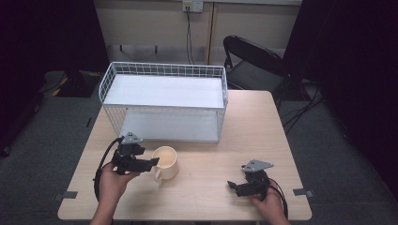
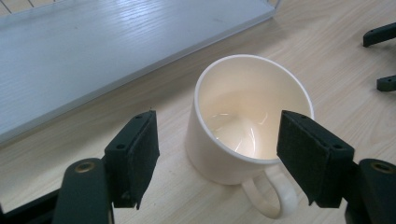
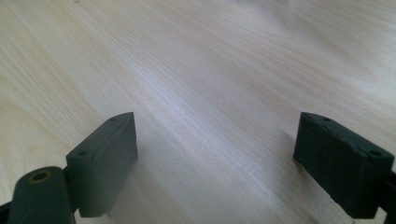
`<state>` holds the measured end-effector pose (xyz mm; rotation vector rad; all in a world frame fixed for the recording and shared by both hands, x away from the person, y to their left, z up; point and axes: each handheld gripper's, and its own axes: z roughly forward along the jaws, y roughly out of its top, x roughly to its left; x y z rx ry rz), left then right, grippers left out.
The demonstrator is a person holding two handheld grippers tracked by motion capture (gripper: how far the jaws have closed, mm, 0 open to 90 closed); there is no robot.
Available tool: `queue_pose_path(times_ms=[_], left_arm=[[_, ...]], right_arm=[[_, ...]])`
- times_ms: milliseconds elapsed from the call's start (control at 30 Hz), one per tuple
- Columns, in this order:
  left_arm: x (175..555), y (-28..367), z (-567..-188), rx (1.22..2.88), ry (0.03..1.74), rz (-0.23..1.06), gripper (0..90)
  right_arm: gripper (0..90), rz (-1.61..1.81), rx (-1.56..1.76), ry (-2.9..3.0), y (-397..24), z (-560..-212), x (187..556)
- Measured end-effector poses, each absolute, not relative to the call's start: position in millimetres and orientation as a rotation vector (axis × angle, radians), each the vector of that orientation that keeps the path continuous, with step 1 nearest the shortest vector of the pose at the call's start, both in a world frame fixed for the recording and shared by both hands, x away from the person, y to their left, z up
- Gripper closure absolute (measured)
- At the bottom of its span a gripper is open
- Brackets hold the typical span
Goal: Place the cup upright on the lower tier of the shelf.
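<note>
Partly hidden by the left tool (image 1: 152, 162) (jaws wide, gripping nothing), the cream mug (image 2: 243, 126) stands upright; right tool (image 1: 231, 184) gapes over bare counter (image 3: 210, 70).

A cream mug (image 1: 165, 161) stands upright on the light wooden tabletop (image 1: 244, 126), its handle turned toward the person's side. The left gripper (image 1: 151, 163), held in the person's left hand (image 1: 112, 180), reaches to the mug from the left, one jaw tip at its rim. Just behind the mug stands a white wire rack (image 1: 164, 101) with two white shelves. The right gripper (image 1: 233, 186) rests low over the tabletop near the front right, well apart from the mug. A black folding chair (image 1: 253, 61) stands behind the tabletop
</note>
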<state>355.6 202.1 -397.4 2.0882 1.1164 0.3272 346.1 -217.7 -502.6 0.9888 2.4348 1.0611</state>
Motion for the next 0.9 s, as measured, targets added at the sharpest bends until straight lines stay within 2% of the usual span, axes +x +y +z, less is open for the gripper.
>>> queue_pose_path(times_ms=[400, 900], left_arm=[[362.4, 194.2, -397.3, 2.114, 1.119, 0.314, 31.5], [373.9, 194.2, -411.2, 2.129, 1.168, 0.266, 40.0]], right_arm=[[12.7, 1.061, 0.989, 2.434, -217.6, -502.6, 346.2], [12.7, 1.061, 0.989, 2.434, -217.6, -502.6, 346.2]])
